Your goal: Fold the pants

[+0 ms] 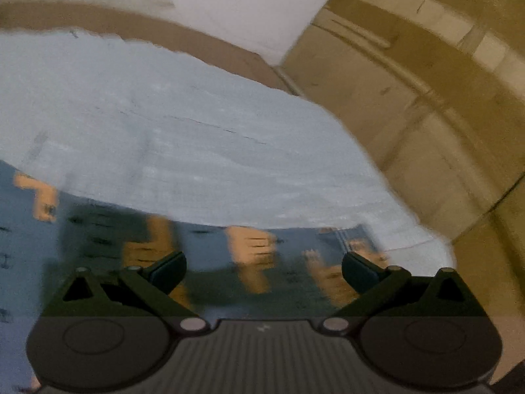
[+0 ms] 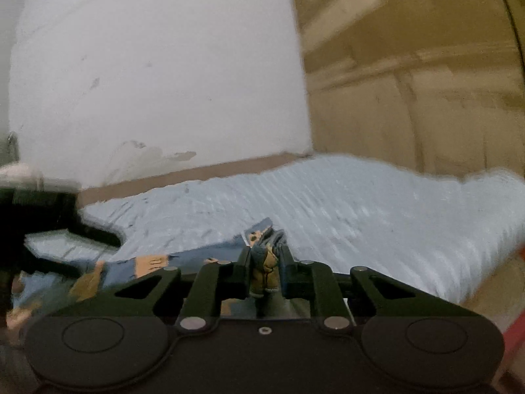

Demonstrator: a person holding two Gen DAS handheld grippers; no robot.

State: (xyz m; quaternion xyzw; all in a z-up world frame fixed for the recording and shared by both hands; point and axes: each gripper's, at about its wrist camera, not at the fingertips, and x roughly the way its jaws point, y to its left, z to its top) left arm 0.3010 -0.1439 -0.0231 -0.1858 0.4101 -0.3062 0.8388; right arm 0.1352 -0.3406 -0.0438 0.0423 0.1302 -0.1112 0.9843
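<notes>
Right claw is pinched tight on a bunched fold of the patterned blue pants; left claw hangs wide open above them, over the light blue bedsheet.

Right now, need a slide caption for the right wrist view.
Right gripper shut on a bunched edge of the patterned pants over a light blue bedsheet.

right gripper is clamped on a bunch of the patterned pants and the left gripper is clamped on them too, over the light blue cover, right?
Not quite. The right gripper is indeed closed on a bunch of the patterned pants over the light blue cover, but the left wrist view shows the left gripper with its jaws wide apart, nothing pinched between them; the pants only lie beneath it.
</notes>
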